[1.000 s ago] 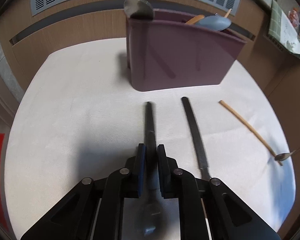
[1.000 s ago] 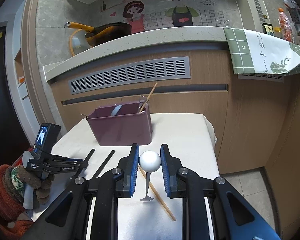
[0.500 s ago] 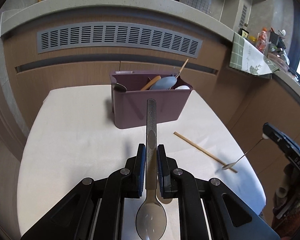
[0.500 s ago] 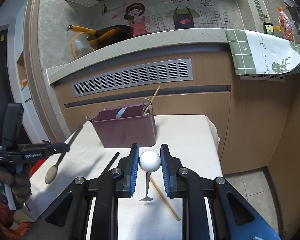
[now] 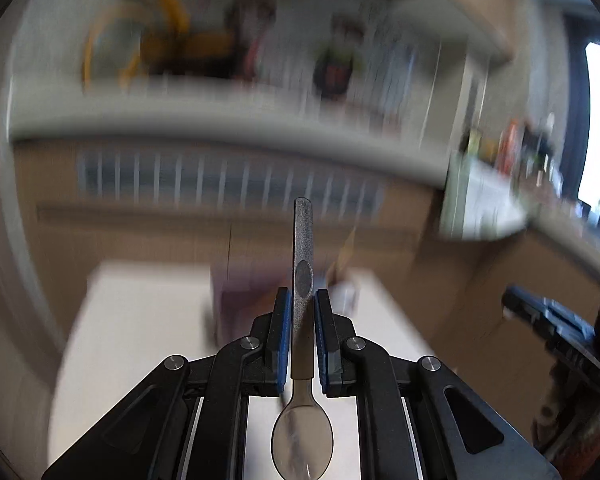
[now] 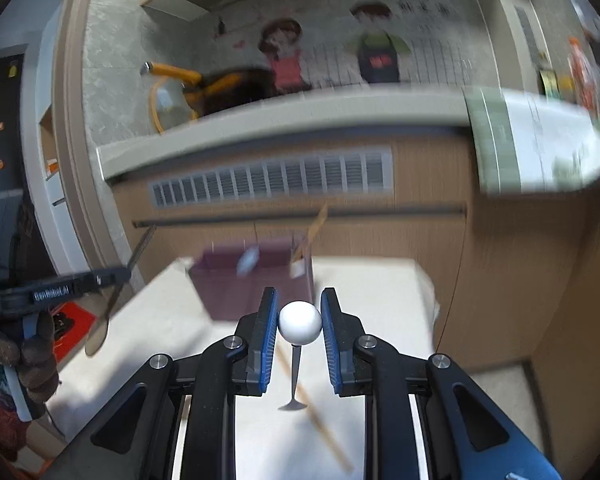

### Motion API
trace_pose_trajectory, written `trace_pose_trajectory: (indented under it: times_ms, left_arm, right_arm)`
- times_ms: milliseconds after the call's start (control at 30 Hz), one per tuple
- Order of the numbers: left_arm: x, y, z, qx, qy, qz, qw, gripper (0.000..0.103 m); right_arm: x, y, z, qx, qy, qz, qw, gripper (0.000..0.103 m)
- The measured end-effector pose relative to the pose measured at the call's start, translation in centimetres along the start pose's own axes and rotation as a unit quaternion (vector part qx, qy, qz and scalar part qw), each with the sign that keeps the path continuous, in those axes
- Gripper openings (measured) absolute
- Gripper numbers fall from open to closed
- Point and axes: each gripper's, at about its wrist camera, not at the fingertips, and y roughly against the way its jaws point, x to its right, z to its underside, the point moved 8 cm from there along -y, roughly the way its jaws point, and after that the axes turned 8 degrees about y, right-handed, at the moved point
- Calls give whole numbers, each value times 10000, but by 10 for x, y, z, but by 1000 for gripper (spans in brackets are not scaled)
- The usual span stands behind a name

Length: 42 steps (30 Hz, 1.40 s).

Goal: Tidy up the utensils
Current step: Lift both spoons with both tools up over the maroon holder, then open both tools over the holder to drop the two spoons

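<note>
A: Left wrist view: the left gripper is clamped on a long-handled spoon, held above the tabletop. Handle points forward, bowl toward the camera; long axis follows the fingers.

B: The right gripper grasps a ball-ended small spoon, bowl hanging down. Several utensils already stand in the purple holder; one chopstick lies unsorted.
</note>
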Motion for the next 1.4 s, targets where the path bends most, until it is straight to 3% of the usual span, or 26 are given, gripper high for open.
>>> trace_pose_trajectory:
  times_ms: [33,133,267,367,567,733,867,1133,1300,1400]
  left_arm:
    - [8,4,-27,469,26,74,9989,12]
    - [21,0,-75,1314,89,151,9912,12]
    - [10,-35,-89,1773,402,-177,9832,12]
    - [-13,-63,-81,1998,612,-579,9762,12]
    - [-44,-111,-47,1711,790,-977,9772,12]
    - [-55,-119,-25,1761,918,-940,9756,12]
    - [-52,-132,-15,1773,777,-1174,9740,12]
    - [-46,-161,4,1688,473,-1460,9736,12]
    - [-61,-166,26,1365,675,-1516,9766,12]
    - [-68,-168,36,1161,877,-1336,9803,13]
  right_arm:
    - [1,3,-21,155,110,64,9998,20]
    - [5,11,-92,664,407,244,9967,20]
    - [5,-5,-154,935,534,336,9936,20]
    - [5,-30,-166,883,452,160,9949,20]
    - [1,-96,-151,492,195,-188,9984,20]
    - [-5,-138,-124,190,-14,-454,9988,20]
    - [-10,-167,-99,-41,-80,-611,9981,20]
    - [-8,-197,-65,-412,-254,-739,9961,20]
    - [-12,-200,-52,-552,-182,-794,9952,20]
    - [-14,-203,-43,-721,-177,-839,9937,21]
